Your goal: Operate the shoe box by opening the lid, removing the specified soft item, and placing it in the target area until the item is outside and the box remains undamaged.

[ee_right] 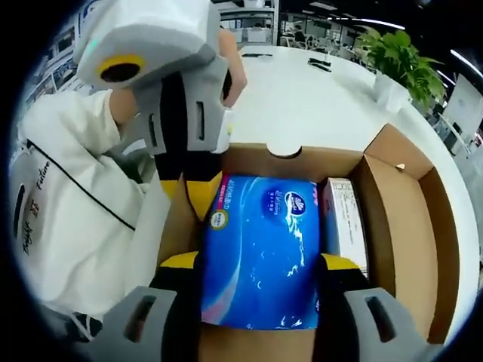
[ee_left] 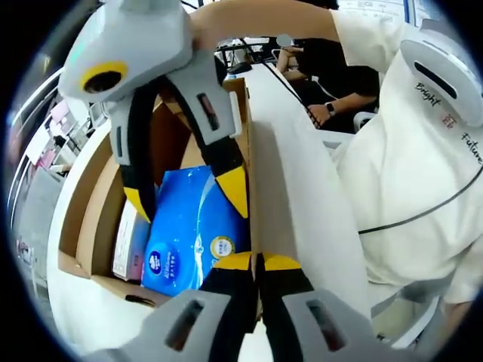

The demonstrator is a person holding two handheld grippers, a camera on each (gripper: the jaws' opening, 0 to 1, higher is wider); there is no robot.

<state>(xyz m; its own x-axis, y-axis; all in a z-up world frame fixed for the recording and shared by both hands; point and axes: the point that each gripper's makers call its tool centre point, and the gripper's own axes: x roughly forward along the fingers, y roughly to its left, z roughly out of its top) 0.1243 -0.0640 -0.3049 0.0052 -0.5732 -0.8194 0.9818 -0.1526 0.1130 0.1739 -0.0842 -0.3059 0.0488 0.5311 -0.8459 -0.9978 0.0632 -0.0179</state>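
Note:
The brown cardboard shoe box (ee_right: 395,219) stands open on a white table. Inside lies a blue soft tissue pack (ee_right: 260,219), with a small white and pink carton (ee_right: 343,222) beside it. My right gripper (ee_right: 260,262) straddles the pack, its yellow-tipped jaws pressed against the two long sides. In the left gripper view the right gripper (ee_left: 187,197) reaches down into the box (ee_left: 90,211) over the pack (ee_left: 189,237). My left gripper (ee_left: 257,262) is shut on the cardboard edge where the white lid (ee_left: 302,211) meets the box wall. It also shows at the box's left wall (ee_right: 195,197).
The white table (ee_right: 302,98) stretches beyond the box, with a potted plant (ee_right: 400,64) at its far side. A person in white clothing (ee_left: 423,188) stands close beside the box. Another person in black (ee_left: 332,75) sits at a desk behind.

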